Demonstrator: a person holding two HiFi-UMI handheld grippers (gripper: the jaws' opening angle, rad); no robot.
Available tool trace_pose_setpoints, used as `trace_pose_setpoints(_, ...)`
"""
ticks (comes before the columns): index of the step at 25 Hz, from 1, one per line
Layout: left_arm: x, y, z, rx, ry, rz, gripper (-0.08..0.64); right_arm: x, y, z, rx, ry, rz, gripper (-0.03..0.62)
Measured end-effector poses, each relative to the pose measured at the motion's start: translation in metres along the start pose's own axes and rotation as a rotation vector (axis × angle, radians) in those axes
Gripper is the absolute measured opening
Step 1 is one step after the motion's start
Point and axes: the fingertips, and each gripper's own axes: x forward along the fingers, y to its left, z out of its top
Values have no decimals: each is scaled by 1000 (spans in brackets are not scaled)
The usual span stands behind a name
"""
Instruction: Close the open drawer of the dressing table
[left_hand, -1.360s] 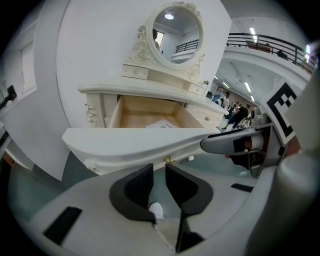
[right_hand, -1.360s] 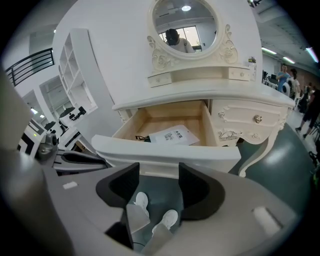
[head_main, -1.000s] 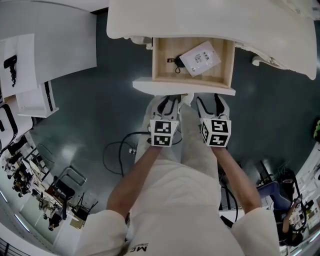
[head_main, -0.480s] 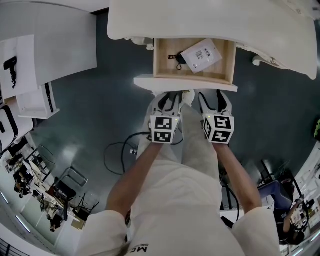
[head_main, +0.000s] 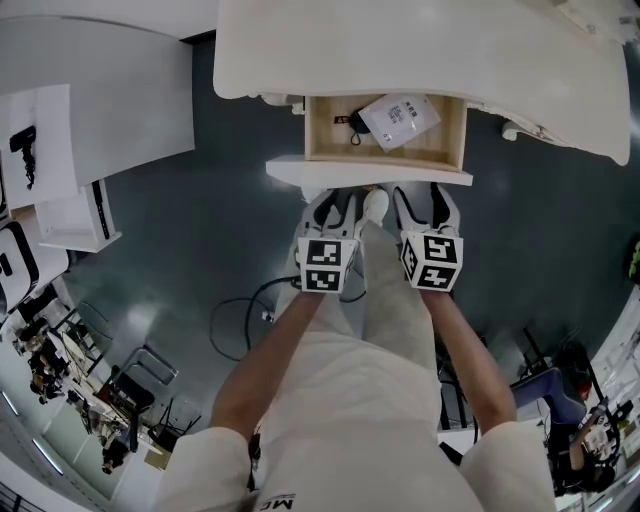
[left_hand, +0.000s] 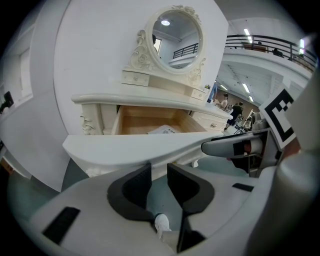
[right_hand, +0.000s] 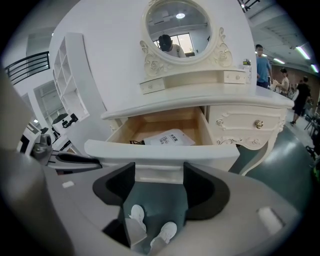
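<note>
one white dressing table stands ahead of the person, and its one open drawer juts out from under the tabletop toward them, about halfway drawn. inside on the pale wood lie two things: one white printed packet and one small black item with a cord, just left of the packet.

two hand-held grippers sit side by side just before the drawer's white front panel, each carrying one marker cube. the left gripper has its jaws drawn narrow, only a slim gap between the dark pads, and nothing sits in that gap; its tips lie right under the panel's lower edge. the right gripper holds its jaws wide apart and empty, the tips close up to the panel; whether either gripper touches the panel cannot be told.

the right gripper view shows one oval mirror on top with two small drawers below it, and one shut side drawer with a knob. two white shoes show on the dark floor between the jaws.
</note>
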Motion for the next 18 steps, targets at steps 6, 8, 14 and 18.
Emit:
trace_pose_setpoints(6,8,4,10,17,-8,4,84,7,-5,12,-11,-23,-11,272)
trace_pose_setpoints(8,10,5,12,19,-11,8,84,8,-7,13,-11,-29,-13,272)
trace_pose_setpoints(14,20,6,20,11,-21,16,84,15,-11,20,-21,-37,-14,272)
trace_pose_setpoints(18,24,8,21,-2,-20,19,84,19,-13,22,-25,-35,-17,272)
